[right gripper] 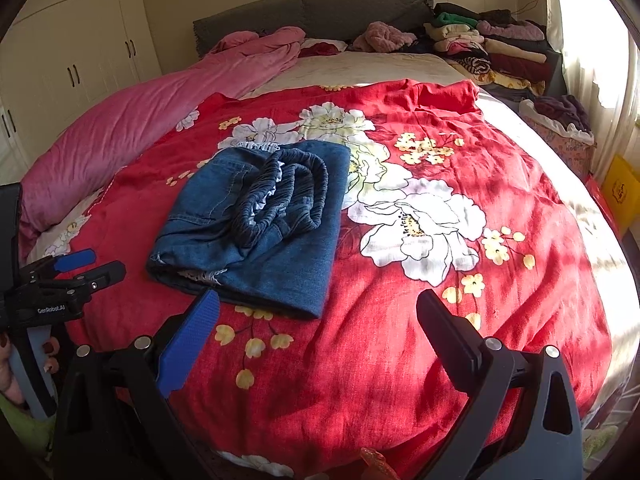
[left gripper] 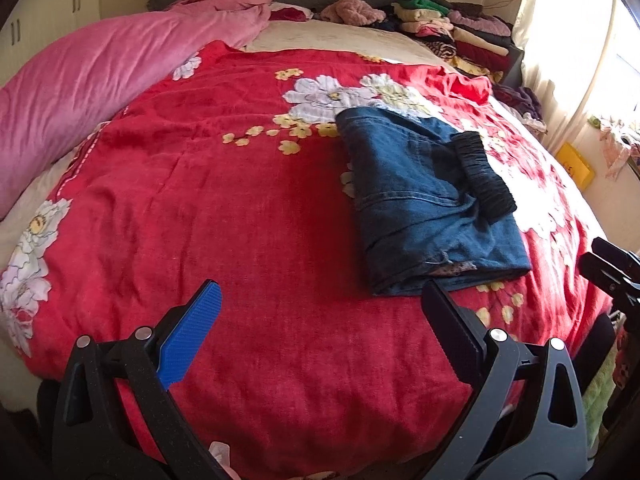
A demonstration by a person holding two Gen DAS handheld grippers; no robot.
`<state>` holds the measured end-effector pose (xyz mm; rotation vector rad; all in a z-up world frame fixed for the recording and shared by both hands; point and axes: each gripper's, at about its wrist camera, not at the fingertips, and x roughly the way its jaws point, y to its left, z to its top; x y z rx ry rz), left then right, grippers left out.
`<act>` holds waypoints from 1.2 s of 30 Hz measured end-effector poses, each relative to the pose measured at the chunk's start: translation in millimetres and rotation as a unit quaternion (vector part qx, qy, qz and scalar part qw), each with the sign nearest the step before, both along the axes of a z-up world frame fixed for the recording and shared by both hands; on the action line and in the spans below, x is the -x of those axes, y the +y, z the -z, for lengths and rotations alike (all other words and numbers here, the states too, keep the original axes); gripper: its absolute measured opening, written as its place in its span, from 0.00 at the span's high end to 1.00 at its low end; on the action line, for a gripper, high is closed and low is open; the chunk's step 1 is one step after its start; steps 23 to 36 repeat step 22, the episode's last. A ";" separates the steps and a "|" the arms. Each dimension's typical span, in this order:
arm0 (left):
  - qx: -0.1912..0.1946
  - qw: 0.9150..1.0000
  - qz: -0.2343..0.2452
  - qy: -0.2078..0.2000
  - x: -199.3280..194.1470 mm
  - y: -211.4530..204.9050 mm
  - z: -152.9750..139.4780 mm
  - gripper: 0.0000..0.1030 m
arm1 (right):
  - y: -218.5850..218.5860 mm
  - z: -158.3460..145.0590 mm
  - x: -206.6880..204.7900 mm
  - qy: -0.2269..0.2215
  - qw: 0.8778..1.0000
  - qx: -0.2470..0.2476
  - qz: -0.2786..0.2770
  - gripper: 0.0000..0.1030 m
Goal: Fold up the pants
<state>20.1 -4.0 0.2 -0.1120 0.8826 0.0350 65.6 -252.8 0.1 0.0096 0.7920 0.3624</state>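
Observation:
Blue denim pants (left gripper: 424, 204) (right gripper: 260, 220) lie folded into a compact bundle on the red flowered blanket (left gripper: 224, 200) (right gripper: 400, 320), with the gathered elastic waistband (left gripper: 486, 174) (right gripper: 280, 196) on top. My left gripper (left gripper: 324, 312) is open and empty, held just short of the bundle's near edge. My right gripper (right gripper: 320, 320) is open too, with nothing between its fingers, just in front of the bundle's near right corner. The left gripper (right gripper: 84, 266) also shows at the left edge of the right wrist view, held by a hand (right gripper: 24, 364).
A pink quilt (left gripper: 88, 92) (right gripper: 140, 120) runs along the bed's left side. Stacks of folded clothes (left gripper: 452, 28) (right gripper: 488, 44) fill the far right corner by the grey headboard (right gripper: 312, 12). A yellow box (right gripper: 620, 192) stands beside the bed on the right.

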 end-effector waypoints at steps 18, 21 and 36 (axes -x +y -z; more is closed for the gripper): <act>-0.084 0.969 -0.232 0.020 -132.1 203.3 14.0 0.09 | -194.9 24.8 -157.2 0.029 0.965 0.013 0.259 0.04; -0.095 0.954 -0.274 0.073 -151.7 239.7 58.2 0.08 | -229.7 41.0 -193.7 0.036 0.951 0.048 0.304 0.04; -0.064 0.957 -0.271 0.074 -150.7 247.4 66.4 0.08 | -242.2 51.7 -208.5 0.052 0.947 0.054 0.312 0.04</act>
